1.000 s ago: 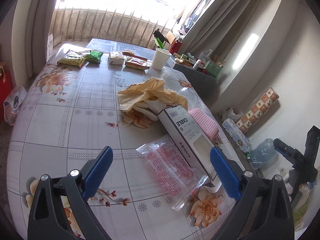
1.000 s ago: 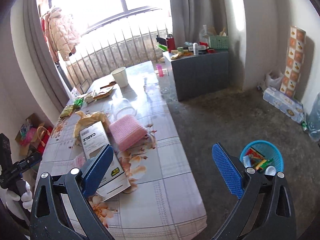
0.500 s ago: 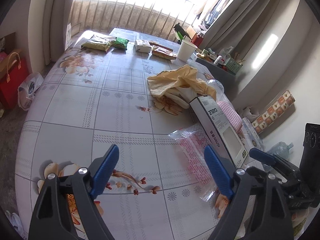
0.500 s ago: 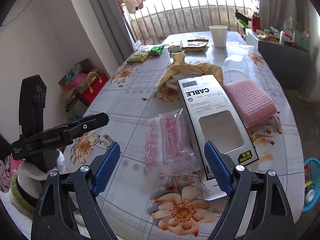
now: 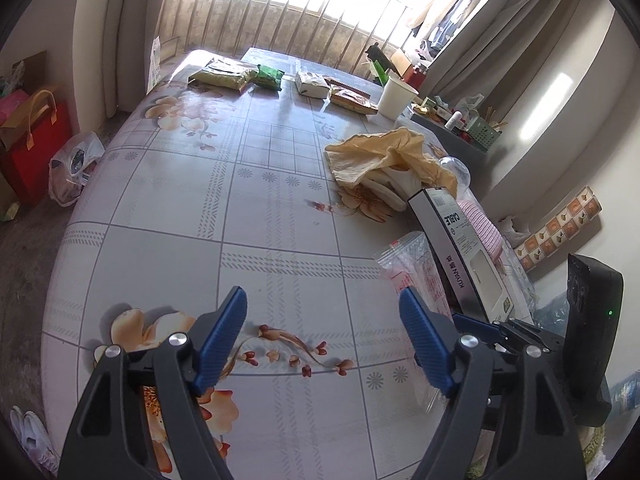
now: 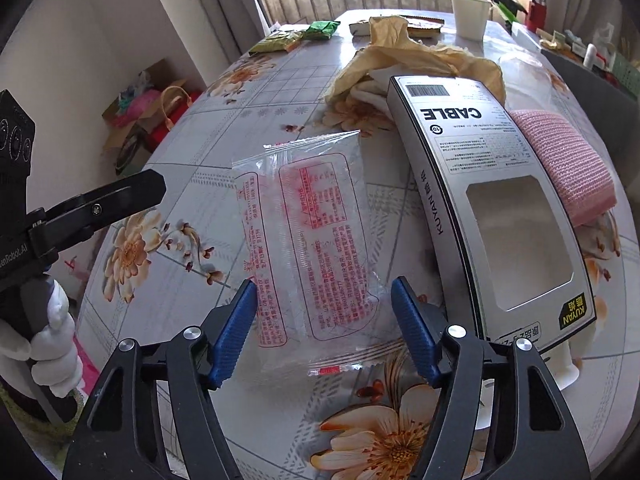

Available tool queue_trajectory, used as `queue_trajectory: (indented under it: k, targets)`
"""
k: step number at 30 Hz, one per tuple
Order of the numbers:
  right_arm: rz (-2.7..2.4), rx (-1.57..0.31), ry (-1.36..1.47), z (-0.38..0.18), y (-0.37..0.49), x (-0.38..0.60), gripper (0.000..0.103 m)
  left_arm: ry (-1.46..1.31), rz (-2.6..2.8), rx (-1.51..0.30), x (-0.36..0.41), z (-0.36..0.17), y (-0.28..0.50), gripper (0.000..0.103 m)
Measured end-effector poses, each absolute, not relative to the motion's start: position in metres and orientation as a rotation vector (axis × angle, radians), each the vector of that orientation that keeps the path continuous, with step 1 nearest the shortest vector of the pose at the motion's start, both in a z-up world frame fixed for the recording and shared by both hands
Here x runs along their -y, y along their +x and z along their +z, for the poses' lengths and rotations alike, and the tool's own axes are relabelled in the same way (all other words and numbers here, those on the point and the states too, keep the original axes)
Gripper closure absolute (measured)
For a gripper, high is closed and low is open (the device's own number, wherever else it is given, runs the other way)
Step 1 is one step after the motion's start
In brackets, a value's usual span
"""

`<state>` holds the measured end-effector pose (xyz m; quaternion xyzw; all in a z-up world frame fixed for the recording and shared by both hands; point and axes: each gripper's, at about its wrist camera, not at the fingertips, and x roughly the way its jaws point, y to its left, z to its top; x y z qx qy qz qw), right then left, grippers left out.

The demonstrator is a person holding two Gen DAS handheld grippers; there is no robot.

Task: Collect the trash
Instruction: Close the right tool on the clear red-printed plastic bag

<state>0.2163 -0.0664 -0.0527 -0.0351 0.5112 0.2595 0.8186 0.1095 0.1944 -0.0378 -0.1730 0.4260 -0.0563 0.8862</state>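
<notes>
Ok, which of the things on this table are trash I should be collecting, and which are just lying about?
Likely trash:
- clear plastic wrapper, between the right gripper's open fingers, which have just been closing
- empty cable box
- crumpled yellow bag

Probably just lying about:
- pink cloth
- paper cup
- snack packets at the far end

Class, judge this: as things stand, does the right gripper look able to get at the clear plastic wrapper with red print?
Probably yes. The right gripper, jaws just closing but apart, straddles the wrapper's near end; nothing lies on it, though the cable box sits close beside it.
</notes>
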Motion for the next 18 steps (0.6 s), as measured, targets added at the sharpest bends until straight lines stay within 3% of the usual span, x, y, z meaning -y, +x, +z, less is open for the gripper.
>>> queue_trajectory:
  k: [4, 9, 18]
  targets:
    - [0.584, -1.102, -0.067, -0.049, 0.213, 0.062, 0.038, -0.365, -0.110, -0.889, -0.198, -0.039, 0.110, 0.027]
    - [0.601, -1.068, -0.073, -0.037, 0.217, 0.057, 0.023, -0.368, -0.096, -0.895, -0.204, -0.041, 0.111, 0.027]
    - [0.592, -1.105, -0.089, -0.048, 0.233, 0.039, 0.024, -0.377, -0.081, -0.887, -0.216, -0.041, 0.107, 0.027]
